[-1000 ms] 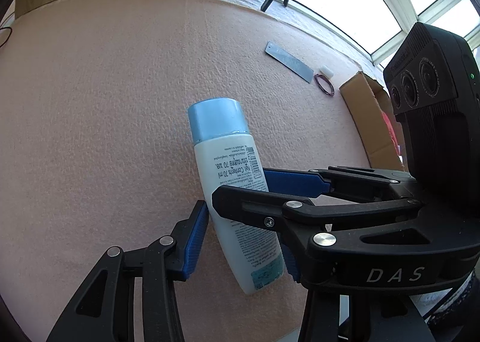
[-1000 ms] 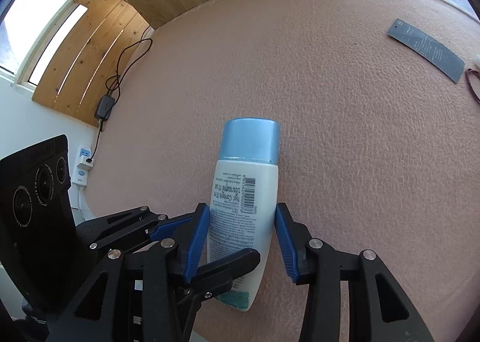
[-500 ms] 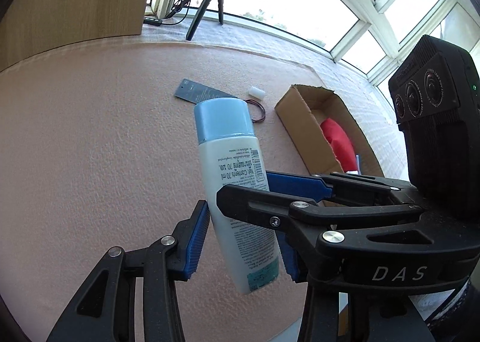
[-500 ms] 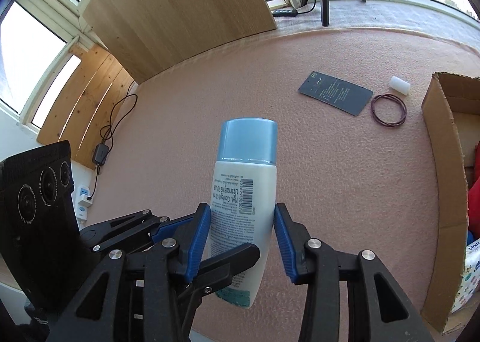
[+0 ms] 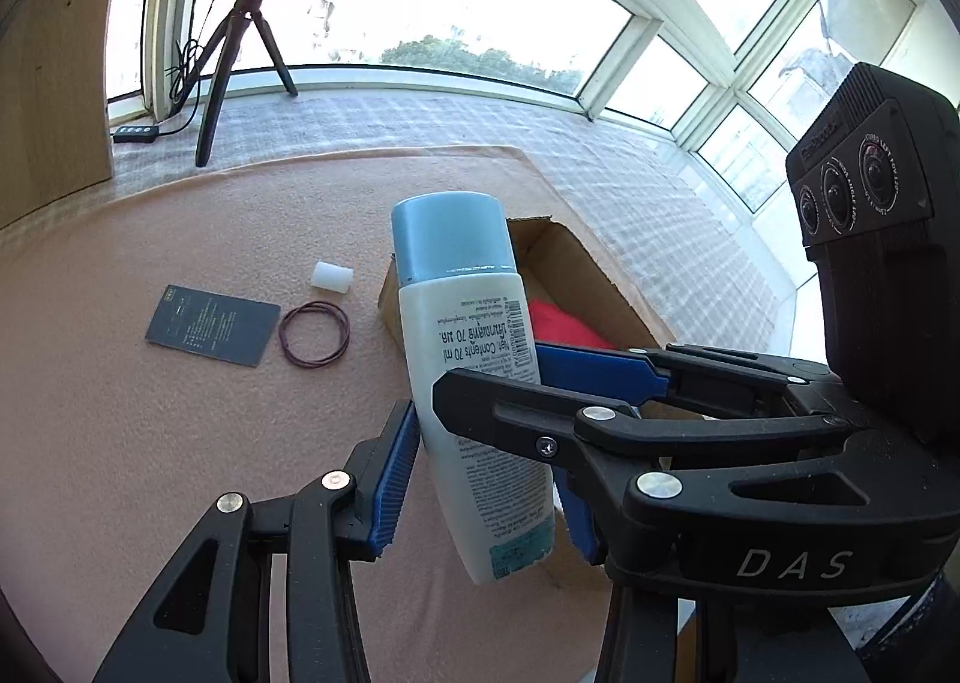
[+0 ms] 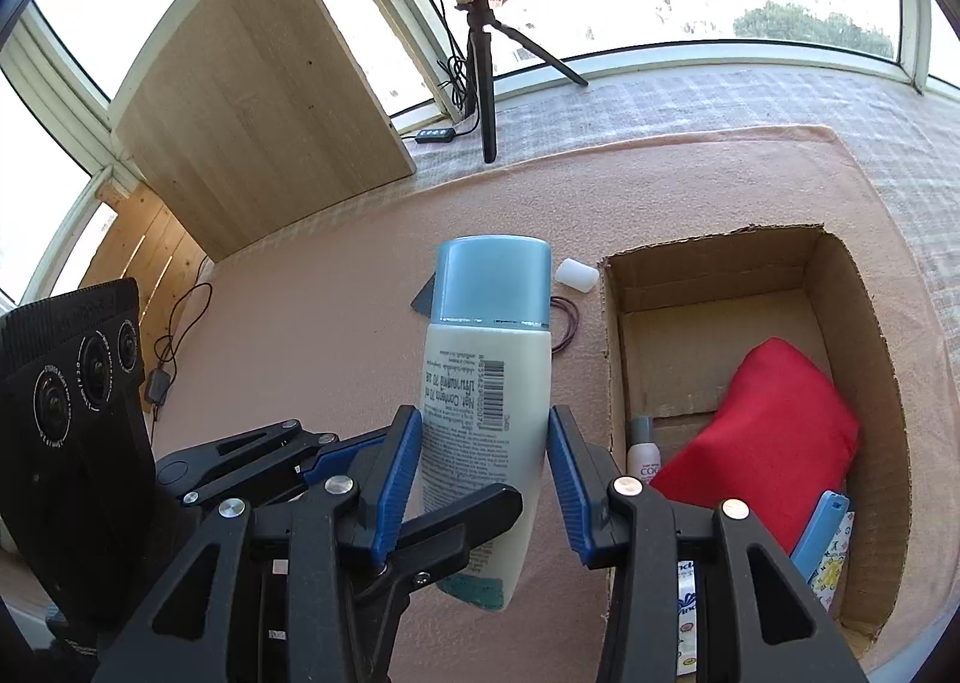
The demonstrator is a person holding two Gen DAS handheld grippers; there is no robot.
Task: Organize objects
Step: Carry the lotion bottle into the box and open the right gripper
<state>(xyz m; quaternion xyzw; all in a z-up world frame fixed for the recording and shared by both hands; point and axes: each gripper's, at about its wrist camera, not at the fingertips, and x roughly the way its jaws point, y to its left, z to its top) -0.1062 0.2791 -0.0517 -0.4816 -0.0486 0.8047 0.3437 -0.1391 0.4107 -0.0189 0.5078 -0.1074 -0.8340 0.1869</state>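
Observation:
A white bottle with a pale blue cap [image 5: 474,371] [image 6: 486,377] hangs in the air above the pink mat, cap pointing away from me. My left gripper [image 5: 486,479] is shut on its lower body, blue pads against both sides. Crossing it from the right, my right gripper [image 6: 483,467] is also shut on the bottle, one finger [image 5: 480,401] passing in front of the label. An open cardboard box [image 5: 576,257] [image 6: 612,353] lies just beyond and to the right. It holds a red pouch [image 6: 762,431], a small bottle [image 6: 643,452] and packets.
On the mat left of the box lie a dark card [image 5: 213,332], a brown elastic ring [image 5: 316,334] and a small white cylinder [image 5: 331,277]. A tripod [image 5: 240,41] with a ring light stands by the windows. A wooden board [image 6: 252,101] leans at the far left, with a cable [image 6: 159,386] nearby.
Both grippers have lifted the bottle off the mat and tilted upward together. The cardboard box and the window have come fully into view.

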